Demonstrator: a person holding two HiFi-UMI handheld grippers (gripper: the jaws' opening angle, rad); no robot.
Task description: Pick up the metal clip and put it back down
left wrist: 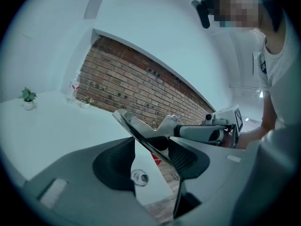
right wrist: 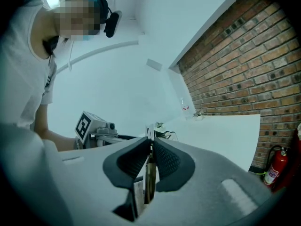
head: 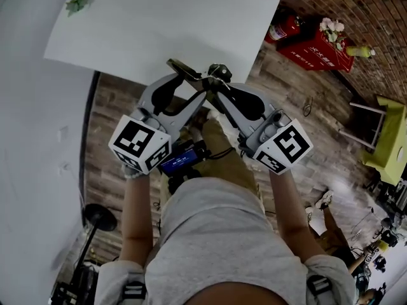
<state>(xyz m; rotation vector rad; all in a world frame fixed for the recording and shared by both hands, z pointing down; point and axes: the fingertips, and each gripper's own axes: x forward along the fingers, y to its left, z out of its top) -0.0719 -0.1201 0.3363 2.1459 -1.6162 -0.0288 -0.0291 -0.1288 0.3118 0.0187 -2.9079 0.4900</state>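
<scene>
Closest to the head camera, a grey short-sleeved T-shirt [head: 222, 234] is seen. Beyond it two forearms [head: 137, 215] are stretched forward, each bearing a grey gripper topped by a black-and-white marker cube [head: 138, 143]. Between the two tools a shiny, two-leaved metal clip [head: 198, 75] is held in the air, at the near edge of a large white rectangular tabletop [head: 159, 24]. The left gripper [left wrist: 150, 161] is spread wide, and the clip's two splayed leaves appear to be pressed against its black ribbed pads, so the clip is grasped there. The right gripper [right wrist: 150, 160] is clenched almost together on a thin metal edge of the same clip.

On the tabletop, a small green potted plant [head: 77, 4] is set at the far left corner. Brown wood-plank flooring [head: 305, 151] is spread beneath. A red brick wall [head: 356, 8] is seen at the right, with a red fire extinguisher [head: 283, 27] and a red box [head: 315, 48] placed before it and a yellow-green chair [head: 389, 135] nearer. A plain white wall [head: 32, 138] is seen at the left.
</scene>
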